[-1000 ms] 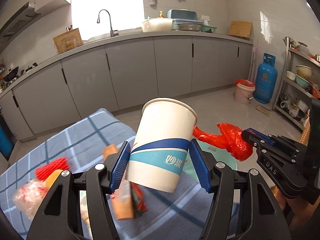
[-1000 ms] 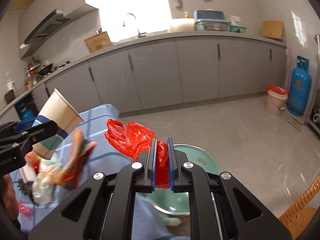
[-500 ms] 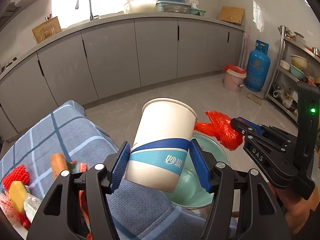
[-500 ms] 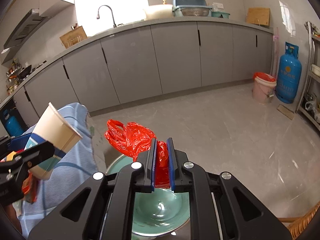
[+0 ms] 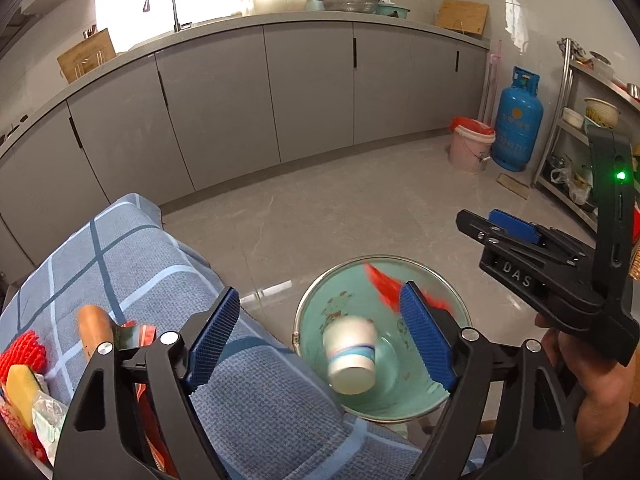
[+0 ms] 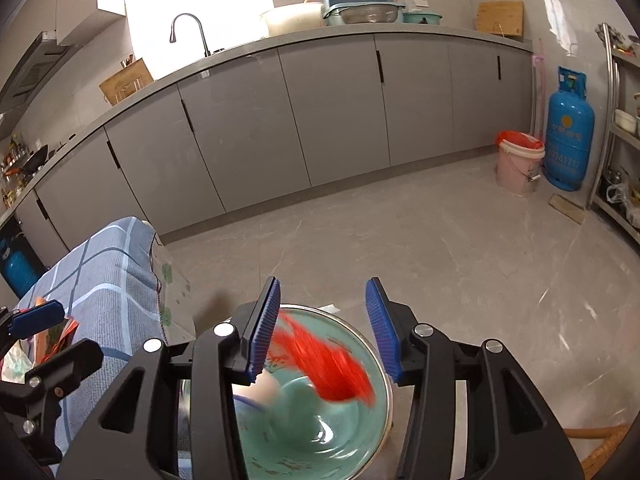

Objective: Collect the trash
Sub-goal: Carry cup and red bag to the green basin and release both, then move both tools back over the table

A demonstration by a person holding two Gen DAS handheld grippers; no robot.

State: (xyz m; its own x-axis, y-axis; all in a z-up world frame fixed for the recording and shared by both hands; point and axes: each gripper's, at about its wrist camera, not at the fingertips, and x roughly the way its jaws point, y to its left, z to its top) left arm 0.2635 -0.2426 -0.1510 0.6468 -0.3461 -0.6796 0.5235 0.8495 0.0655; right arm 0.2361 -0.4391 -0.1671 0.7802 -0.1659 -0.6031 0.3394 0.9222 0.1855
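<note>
A white paper cup (image 5: 351,356) with a blue band is blurred inside the green basin (image 5: 320,304), below my open left gripper (image 5: 320,338). A red plastic bag (image 6: 326,364), also blurred, drops into the same basin (image 6: 372,408) under my open right gripper (image 6: 323,330). The bag's edge shows in the left wrist view (image 5: 384,286). The cup shows partly in the right wrist view (image 6: 262,390). The right gripper (image 5: 496,232) appears in the left wrist view, above the basin's right side. Both grippers hold nothing.
A table with a blue checked cloth (image 5: 132,268) stands left of the basin, with several wrappers and scraps (image 5: 96,332) on it. Grey kitchen cabinets (image 5: 304,92) run behind. A pink bucket (image 5: 470,146), a blue gas cylinder (image 5: 518,120) and a metal rack (image 5: 592,128) stand at right.
Both grippers have opened over the basin. The paper cup has left the left gripper and the red bag has left the right gripper; both are falling into the basin.
</note>
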